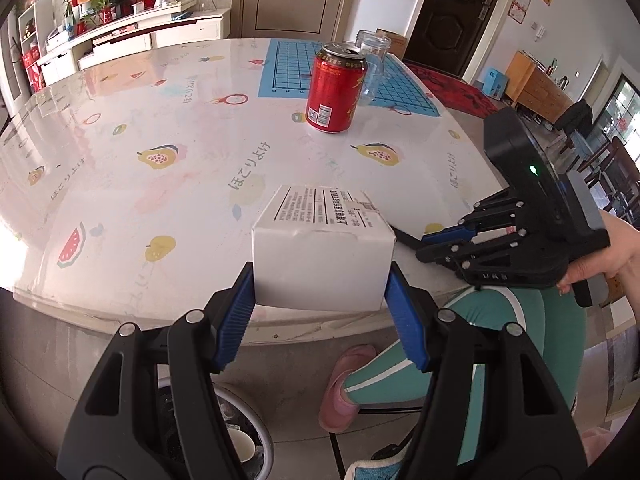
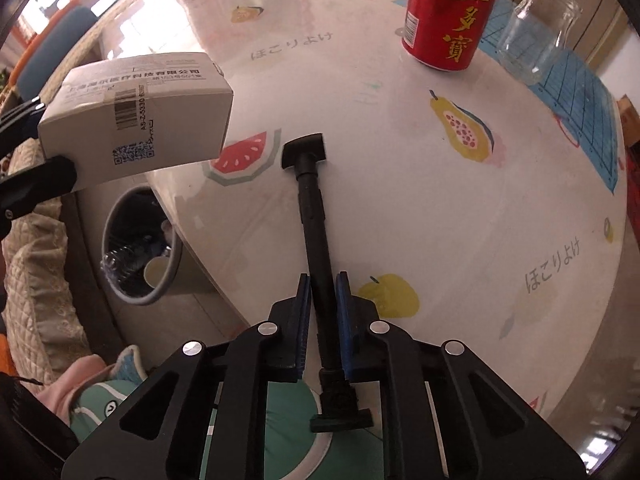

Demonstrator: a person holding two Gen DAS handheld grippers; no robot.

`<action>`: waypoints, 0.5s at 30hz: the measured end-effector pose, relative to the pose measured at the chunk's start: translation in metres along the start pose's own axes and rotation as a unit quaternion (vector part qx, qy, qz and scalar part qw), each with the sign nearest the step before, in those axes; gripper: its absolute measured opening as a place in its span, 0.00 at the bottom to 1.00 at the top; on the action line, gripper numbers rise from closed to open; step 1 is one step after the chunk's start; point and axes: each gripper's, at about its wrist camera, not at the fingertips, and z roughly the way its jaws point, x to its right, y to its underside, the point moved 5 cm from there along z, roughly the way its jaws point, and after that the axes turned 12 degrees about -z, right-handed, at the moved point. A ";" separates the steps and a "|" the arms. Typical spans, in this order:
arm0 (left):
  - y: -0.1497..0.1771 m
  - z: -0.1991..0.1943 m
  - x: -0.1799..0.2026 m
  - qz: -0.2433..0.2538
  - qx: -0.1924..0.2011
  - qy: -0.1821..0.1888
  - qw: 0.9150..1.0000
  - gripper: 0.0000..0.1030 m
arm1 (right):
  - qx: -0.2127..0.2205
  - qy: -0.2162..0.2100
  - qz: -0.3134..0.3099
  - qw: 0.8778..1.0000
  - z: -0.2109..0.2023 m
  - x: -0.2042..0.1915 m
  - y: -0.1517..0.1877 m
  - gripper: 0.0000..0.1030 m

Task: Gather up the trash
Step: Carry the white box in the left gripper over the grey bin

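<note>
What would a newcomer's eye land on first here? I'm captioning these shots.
The white box clamped in the left tongs at the table's near edge, and the black rod pinched in the right tongs. Then the red can beside an empty glass jar farther back, and the bin below the table's rim.

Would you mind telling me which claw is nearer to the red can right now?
Right, though not by much. The right claw, shut on a black rod, sits over the table with the red can ahead of it. The left claw holds the white box at the table's near edge.
</note>
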 end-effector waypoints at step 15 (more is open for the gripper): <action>0.025 -0.057 -0.049 -0.036 0.038 -0.035 0.998 0.59 | 0.076 -0.182 0.065 0.978 -0.032 -0.041 -0.037 0.12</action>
